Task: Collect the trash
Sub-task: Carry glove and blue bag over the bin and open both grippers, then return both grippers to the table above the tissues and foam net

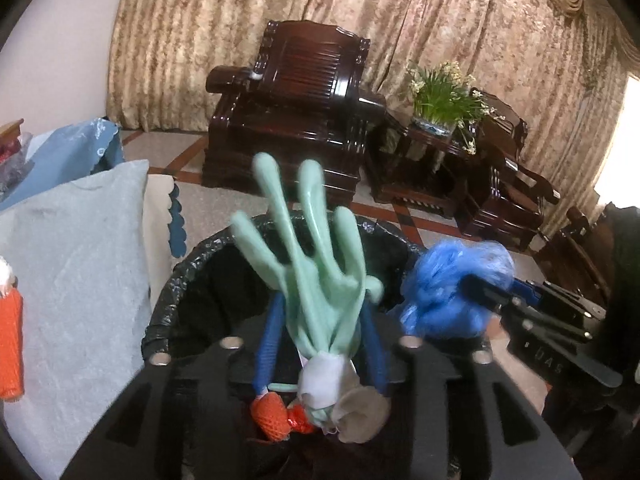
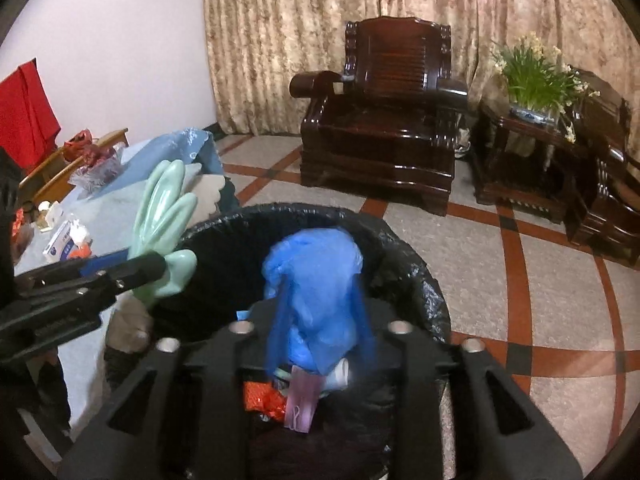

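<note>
1. Left claw point(image 1: 320, 344) is hovering over the bin, blue fingers spread partway. The green glove point(image 1: 316, 264) is sitting between them, fingertips up, and looks loose rather than pinched; no pad is clearly pressing it.
2. Right claw point(image 2: 320, 320) is likewise standing half open over the same bin, with a crumpled blue bag point(image 2: 316, 276) between its fingers, seemingly being let go.
3. Below both, the black-lined bin point(image 2: 404, 248) is already holding scraps: orange wrapper point(image 2: 264, 398), a pink slip point(image 2: 300, 404), something pale.
4. Judgement: this is the drop step. To do it well, keep both claws centred inside the rim, widen the fingers fully, and give a small shake if the glove or bag is clinging; the glove's long fingers could be catching on the liner edge.
5. Left of the bin, the cloth-covered tabletop point(image 2: 48, 280) is carrying a small box point(image 2: 60, 240) and other bits, possibly more trash.
6. Farther off: dark wooden armchair point(image 2: 392, 120), potted flowers point(image 2: 536, 76), curtains point(image 2: 280, 40).
</note>
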The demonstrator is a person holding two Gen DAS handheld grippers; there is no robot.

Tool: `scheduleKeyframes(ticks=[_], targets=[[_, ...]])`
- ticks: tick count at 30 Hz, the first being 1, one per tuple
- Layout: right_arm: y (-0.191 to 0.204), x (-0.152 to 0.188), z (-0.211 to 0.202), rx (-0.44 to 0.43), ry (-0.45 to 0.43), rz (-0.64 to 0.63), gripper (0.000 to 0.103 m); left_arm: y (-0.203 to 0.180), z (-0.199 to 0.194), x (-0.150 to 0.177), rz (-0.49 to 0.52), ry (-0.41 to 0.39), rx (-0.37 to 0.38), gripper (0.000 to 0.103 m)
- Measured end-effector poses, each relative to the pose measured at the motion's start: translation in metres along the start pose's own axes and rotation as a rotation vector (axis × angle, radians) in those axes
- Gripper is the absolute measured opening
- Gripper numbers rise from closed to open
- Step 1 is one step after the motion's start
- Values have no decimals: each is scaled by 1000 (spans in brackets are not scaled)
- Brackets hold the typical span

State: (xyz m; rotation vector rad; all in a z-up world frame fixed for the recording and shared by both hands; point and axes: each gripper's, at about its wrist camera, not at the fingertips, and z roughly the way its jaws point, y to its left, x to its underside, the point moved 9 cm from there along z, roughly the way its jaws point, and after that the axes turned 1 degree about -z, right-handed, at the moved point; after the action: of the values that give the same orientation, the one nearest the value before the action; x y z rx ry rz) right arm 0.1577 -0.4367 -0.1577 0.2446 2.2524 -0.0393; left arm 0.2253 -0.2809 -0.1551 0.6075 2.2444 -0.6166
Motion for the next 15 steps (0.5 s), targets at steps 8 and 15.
scheduleKeyframes(ticks=[8, 15], targets=[[4, 3, -12, 12, -31, 33, 92, 17, -30, -12, 4, -68, -52, 84], [40, -6, -21, -61, -36, 30, 95, 60, -76, -11, -44, -120, -130, 91]])
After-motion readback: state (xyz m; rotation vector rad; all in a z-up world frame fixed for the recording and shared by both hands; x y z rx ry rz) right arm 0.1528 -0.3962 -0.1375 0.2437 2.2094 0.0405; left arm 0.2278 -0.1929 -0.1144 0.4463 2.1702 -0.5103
